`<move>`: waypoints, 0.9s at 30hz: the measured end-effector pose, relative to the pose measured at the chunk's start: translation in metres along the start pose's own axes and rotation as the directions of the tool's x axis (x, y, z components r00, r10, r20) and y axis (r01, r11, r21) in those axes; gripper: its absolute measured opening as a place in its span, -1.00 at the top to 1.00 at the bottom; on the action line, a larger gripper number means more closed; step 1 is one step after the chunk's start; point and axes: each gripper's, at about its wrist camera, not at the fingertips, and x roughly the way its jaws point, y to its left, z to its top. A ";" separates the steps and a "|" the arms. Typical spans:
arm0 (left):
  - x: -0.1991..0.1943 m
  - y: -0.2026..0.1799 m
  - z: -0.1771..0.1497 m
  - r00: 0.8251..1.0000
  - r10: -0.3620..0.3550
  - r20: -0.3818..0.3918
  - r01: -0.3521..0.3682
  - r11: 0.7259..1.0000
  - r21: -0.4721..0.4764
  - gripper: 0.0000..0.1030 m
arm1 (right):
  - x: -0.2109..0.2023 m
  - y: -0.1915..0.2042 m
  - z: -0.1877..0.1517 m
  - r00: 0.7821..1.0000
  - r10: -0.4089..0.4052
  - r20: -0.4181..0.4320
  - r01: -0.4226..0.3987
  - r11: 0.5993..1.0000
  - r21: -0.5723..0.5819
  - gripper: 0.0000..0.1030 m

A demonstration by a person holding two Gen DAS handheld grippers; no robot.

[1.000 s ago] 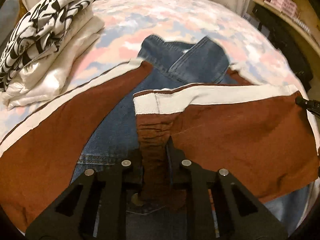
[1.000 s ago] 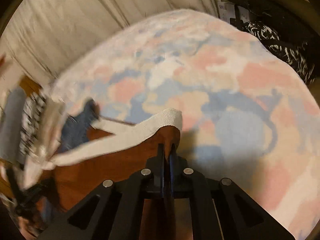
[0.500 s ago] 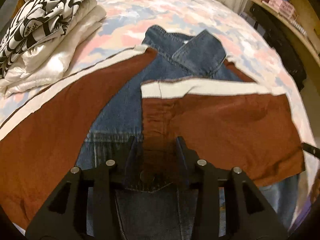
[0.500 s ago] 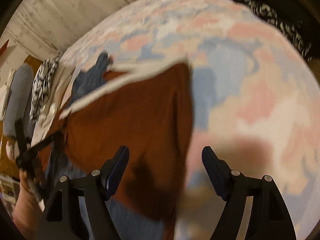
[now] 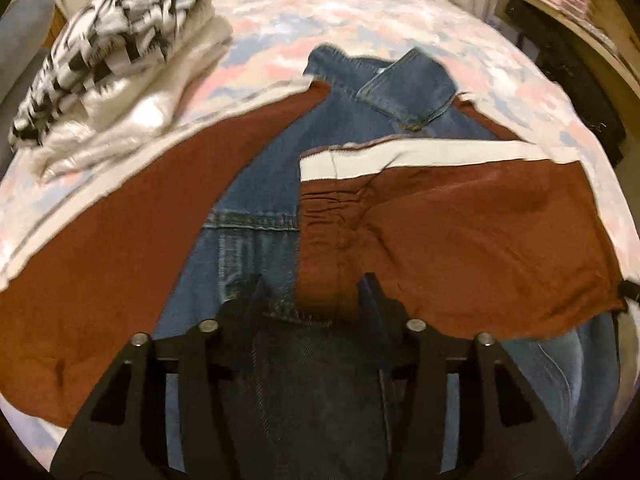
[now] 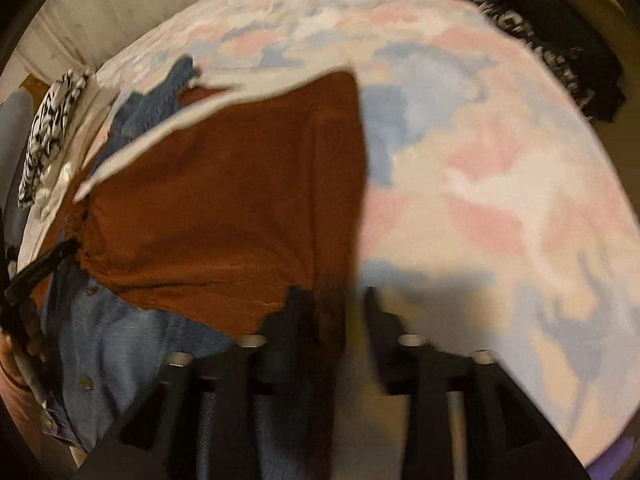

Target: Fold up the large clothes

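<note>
Rust-brown garment (image 5: 460, 236) with a cream band lies folded over a denim jacket (image 5: 260, 184) on the pastel bedspread (image 5: 360, 24); left gripper (image 5: 312, 292) and right gripper (image 6: 332, 304) both spread open, holding nothing; folded clothes (image 5: 112, 60) sit at ten o'clock

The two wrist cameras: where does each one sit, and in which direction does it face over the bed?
Left wrist: on the open left gripper, looking along the bed over the denim jacket toward the folded stack.
Right wrist: on the open right gripper, facing across the bedspread; the other gripper and hand show at left.
Shared: rust sleeve panel, denim jacket, folded stack.
</note>
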 end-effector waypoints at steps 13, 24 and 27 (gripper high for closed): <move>-0.031 -0.065 0.004 0.988 -0.131 0.082 0.125 0.989 0.073 0.08 | -0.048 0.136 0.020 0.962 0.206 0.177 -0.193 0.977 -0.085 -0.29; 0.041 -0.045 0.007 0.999 0.012 -0.030 -0.013 0.999 -0.046 0.38 | 0.027 0.112 -0.004 0.994 -0.052 0.098 0.058 0.997 -0.055 -0.23; 0.044 -0.039 0.008 0.999 -0.023 -0.034 0.021 0.998 -0.055 0.39 | 0.030 0.060 -0.006 0.988 -0.124 0.092 0.123 0.992 0.015 -0.23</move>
